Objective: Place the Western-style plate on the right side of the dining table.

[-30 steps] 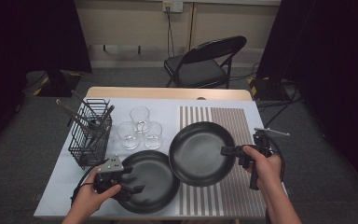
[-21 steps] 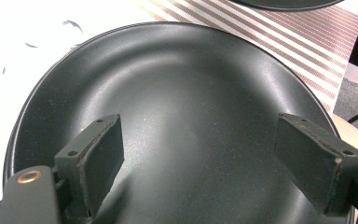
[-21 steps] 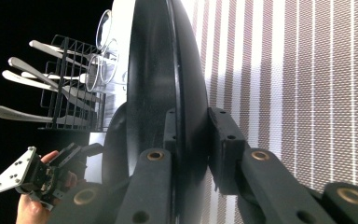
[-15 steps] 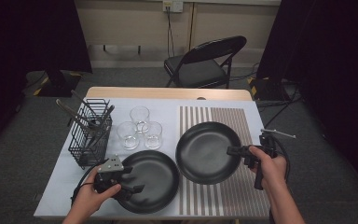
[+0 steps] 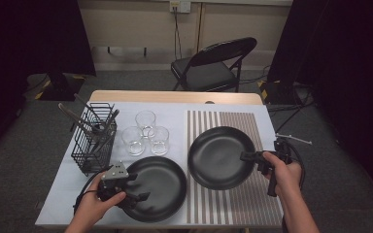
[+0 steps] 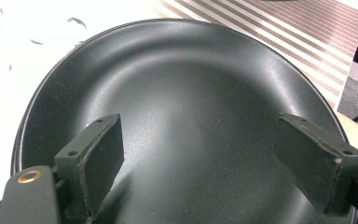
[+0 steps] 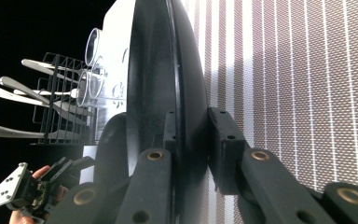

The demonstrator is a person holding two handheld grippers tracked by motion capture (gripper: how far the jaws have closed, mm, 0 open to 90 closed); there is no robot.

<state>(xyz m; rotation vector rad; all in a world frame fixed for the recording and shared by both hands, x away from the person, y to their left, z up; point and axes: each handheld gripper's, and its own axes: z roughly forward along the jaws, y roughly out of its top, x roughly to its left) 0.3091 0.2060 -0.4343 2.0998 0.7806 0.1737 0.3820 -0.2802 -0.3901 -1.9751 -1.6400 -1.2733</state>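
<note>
1. The surface (image 5: 68, 170) stood under a white cloth, with a striped mat (image 5: 252, 204) laid over its right half.
2. A black folding chair (image 5: 209, 68) stood beyond the far edge, well apart from the work.
3. The right-hand black plate (image 5: 216, 158) lay over the striped mat, its rim pinched at the right edge by the right tongs (image 5: 246, 156). In the right gripper view the plate (image 7: 154, 84) ran edge-on between the two pads, which pressed on it from both sides, so those tongs were clamped on it.
4. The left-hand black plate (image 5: 158, 189) lay on the white cloth near the front edge, just beside the other plate. In the left gripper view its dark bowl (image 6: 191, 107) spread beneath the jaws.
5. The left tongs (image 5: 133, 187) hovered over that plate's left side, jaws standing wide apart with nothing between the pads.
6. A black wire basket (image 5: 94, 145) stood at the left, holding cutlery (image 5: 80, 124) that leaned out over its top.
7. Three clear glasses (image 5: 145, 133) were clustered between the basket and the mat, behind the left plate.
</note>
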